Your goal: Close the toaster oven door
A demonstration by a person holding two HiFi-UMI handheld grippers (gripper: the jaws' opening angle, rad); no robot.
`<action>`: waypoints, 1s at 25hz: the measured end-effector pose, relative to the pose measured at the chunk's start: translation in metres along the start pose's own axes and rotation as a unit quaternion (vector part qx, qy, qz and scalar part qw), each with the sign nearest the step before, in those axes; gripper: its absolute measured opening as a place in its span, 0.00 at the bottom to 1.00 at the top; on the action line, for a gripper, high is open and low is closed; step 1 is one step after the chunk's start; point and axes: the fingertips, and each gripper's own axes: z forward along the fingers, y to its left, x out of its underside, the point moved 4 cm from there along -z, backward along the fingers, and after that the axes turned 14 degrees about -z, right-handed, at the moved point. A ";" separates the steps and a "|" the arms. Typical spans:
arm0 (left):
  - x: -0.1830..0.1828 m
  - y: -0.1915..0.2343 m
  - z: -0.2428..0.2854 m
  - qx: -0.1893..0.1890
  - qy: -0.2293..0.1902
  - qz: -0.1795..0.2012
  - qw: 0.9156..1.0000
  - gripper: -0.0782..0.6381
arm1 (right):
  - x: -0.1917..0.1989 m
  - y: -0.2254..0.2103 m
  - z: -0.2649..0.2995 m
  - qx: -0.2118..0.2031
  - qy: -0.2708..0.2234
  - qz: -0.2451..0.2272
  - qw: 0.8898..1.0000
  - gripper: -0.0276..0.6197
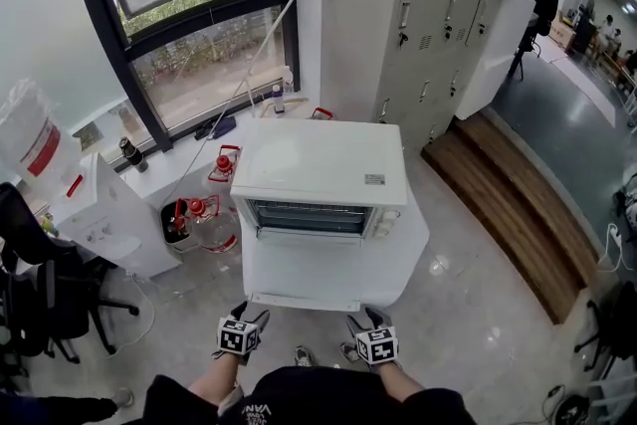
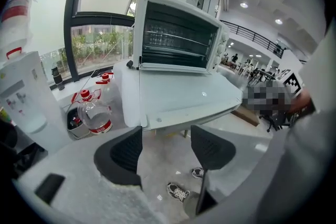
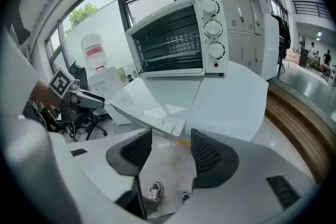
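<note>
Your left claw (image 2: 165, 148) and right claw (image 3: 171, 152) are both released and empty. The toaster oven door (image 1: 320, 266) lies flat just beyond them, its long near edge running left-right, equally near each.

Office-like workplace: grey metal lockers (image 1: 430, 25), water dispenser (image 1: 105, 219), black swivel chair (image 1: 45, 299), large window (image 1: 204, 35).

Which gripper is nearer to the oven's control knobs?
Right. The right gripper faces the open door at its right end, in line with the knobs; the left gripper faces its left end.
</note>
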 end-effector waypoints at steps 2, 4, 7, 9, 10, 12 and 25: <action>0.000 0.003 0.006 -0.002 0.009 -0.008 1.000 0.51 | 0.003 -0.002 0.005 -0.001 0.007 0.003 1.000 0.38; 0.001 0.005 0.010 -0.003 0.016 -0.018 1.000 0.51 | 0.005 -0.002 0.009 -0.004 0.016 0.005 1.000 0.38; 0.002 0.006 0.015 -0.002 0.026 -0.026 0.999 0.51 | 0.006 -0.002 0.013 -0.009 0.024 0.003 1.000 0.38; 0.003 0.006 0.016 -0.004 0.031 -0.025 0.999 0.51 | 0.006 -0.002 0.015 -0.012 0.027 0.001 1.000 0.38; 0.003 0.006 0.018 -0.005 0.034 -0.024 0.999 0.51 | 0.006 -0.002 0.017 -0.014 0.028 0.000 1.000 0.38; 0.003 0.006 0.020 -0.006 0.037 -0.025 0.999 0.51 | 0.005 -0.003 0.019 -0.015 0.026 0.003 1.000 0.37; -0.010 0.003 0.010 -0.034 -0.003 -0.017 0.999 0.51 | -0.012 -0.002 0.006 -0.026 0.003 0.012 1.000 0.33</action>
